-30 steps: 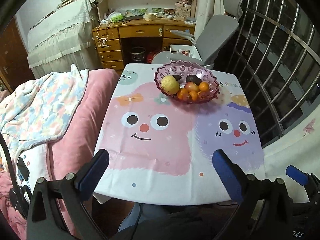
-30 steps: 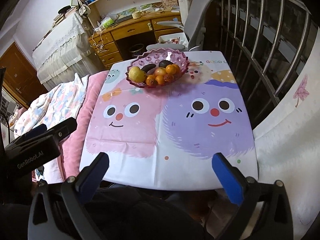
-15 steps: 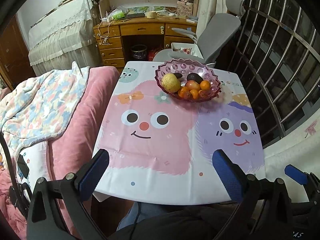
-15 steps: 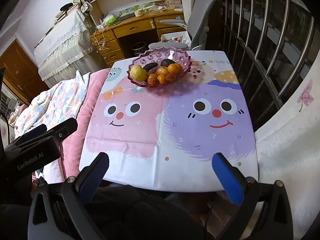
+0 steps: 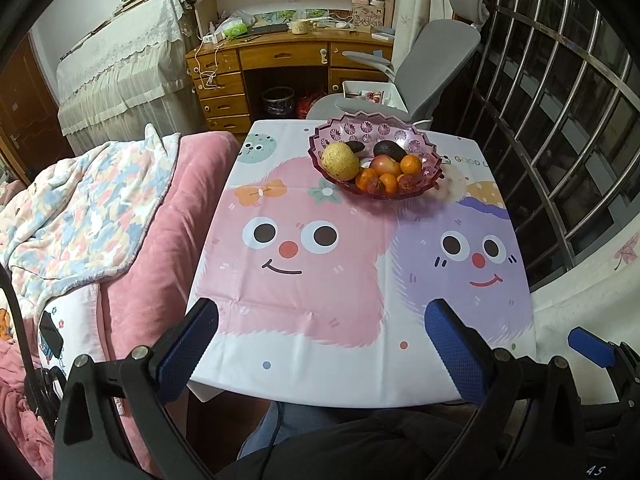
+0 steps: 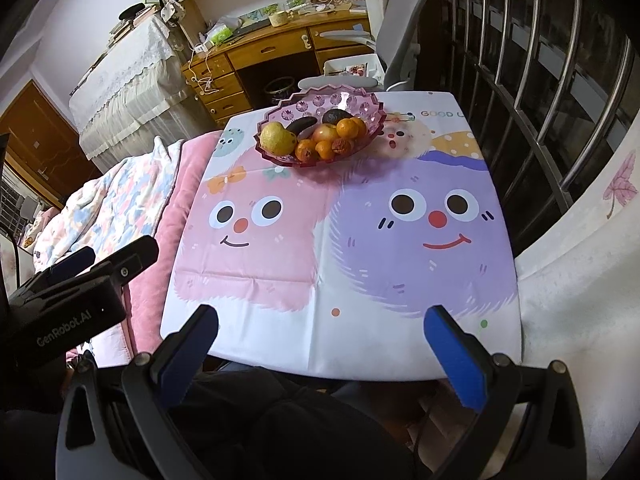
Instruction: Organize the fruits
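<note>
Two claws hang spread wide and empty over the worktop's near edge: the left claw (image 5: 320,336) and the right claw (image 6: 322,338). Beyond them lies the cartoon-face tablecloth (image 5: 320,280). At the far edge, the scalloped pink glass bowl (image 5: 424,144) holds a yellow pear (image 5: 340,161), small oranges (image 5: 388,182) and dark avocados (image 5: 390,150).

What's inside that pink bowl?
The pink bowl holds a yellow pear, two dark avocados, a reddish apple and several small oranges. Anything beneath them is hidden.
</note>
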### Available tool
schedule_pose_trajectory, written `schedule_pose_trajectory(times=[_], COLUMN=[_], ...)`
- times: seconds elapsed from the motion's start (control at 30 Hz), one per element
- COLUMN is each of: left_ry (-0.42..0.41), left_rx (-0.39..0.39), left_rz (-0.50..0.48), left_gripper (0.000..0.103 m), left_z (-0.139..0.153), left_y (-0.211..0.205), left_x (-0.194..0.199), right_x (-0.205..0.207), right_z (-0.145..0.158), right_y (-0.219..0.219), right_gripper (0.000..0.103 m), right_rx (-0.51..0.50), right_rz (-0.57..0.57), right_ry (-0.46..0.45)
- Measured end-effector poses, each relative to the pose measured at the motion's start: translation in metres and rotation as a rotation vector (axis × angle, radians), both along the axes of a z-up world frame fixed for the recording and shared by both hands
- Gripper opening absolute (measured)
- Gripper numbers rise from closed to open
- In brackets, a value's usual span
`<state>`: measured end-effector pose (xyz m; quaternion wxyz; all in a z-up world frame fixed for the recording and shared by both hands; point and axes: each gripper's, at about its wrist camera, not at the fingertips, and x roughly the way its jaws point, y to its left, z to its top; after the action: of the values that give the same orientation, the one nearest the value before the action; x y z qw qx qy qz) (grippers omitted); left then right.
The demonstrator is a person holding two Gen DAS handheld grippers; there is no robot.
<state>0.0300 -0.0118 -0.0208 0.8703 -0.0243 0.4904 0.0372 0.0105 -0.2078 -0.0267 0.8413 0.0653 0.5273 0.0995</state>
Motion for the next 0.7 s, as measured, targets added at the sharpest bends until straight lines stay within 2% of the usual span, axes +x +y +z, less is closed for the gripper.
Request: schedule_pose_trajectory(times=[0.7], left_ry=[0.001], left_rx=[0.002], left_rz=[-0.001], left_gripper=[0.103], left_z=[-0.0007], left_y=[-0.0017], left_x=[0.0000], right_x=[-0.0023], right_z=[-0.0024], right_y=[0.0008], right_gripper=[0.103], right_rx=[0.001], right_rz=[0.004], right_ry=[0.006])
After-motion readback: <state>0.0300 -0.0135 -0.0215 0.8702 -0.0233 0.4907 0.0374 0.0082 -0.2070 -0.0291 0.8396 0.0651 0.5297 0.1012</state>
